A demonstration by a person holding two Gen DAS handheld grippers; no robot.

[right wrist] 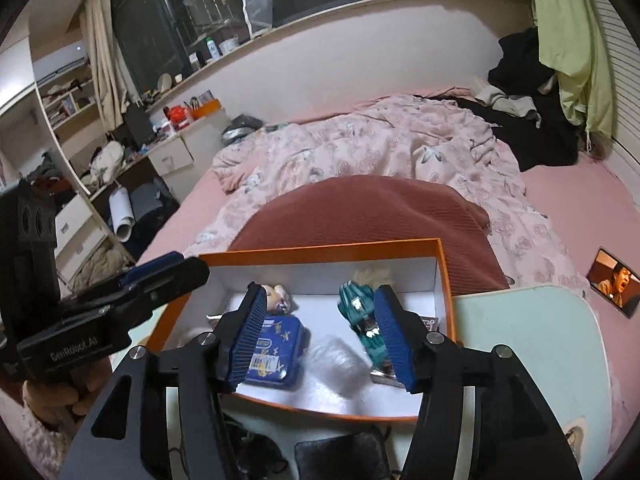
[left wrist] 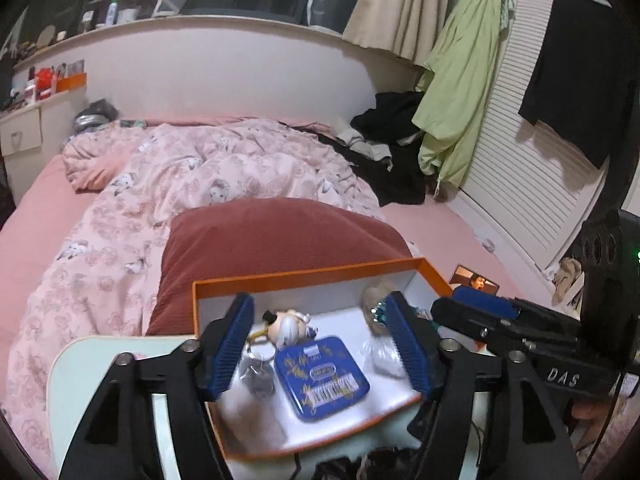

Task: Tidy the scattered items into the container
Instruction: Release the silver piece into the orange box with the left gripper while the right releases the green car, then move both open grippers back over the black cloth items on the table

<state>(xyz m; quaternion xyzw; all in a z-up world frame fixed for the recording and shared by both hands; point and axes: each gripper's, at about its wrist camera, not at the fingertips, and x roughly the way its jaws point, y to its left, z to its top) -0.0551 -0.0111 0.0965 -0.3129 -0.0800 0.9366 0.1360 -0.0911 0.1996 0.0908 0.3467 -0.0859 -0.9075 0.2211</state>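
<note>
Both grippers hung over the orange box [left wrist: 304, 270], which sat on a pale table [left wrist: 80, 372] at the foot of the bed.

Left gripper [left wrist: 324, 350]: jaws apart, nothing pinched. Blue tin [left wrist: 322, 378], small figurine [left wrist: 286, 326] and a blurred keyring [left wrist: 258, 372] lay on the box floor below it, not between the pads.

Right gripper [right wrist: 320, 340]: jaws spread too. Teal toy [right wrist: 358, 314] sat just beside its right pad; we couldn't tell if they touched, and it didn't look gripped. A clear wrapped item [right wrist: 336, 360] lay between tin and toy, blurred.

We judged most items already binned. The photo card [right wrist: 614, 282] lay on the pink sheet outside the box, well apart from both tools.

Risks from here, as we saw them:
- The two tools sat close over one box; pulling out together could knock them together.
- A pad catching the teal toy on the way up could flip it out.
- The box wall was light card; a snag on the rim could drag the whole box toward the table edge.
- The card was flat on soft bedding, so the fingers could bury it rather than lift it.
</note>
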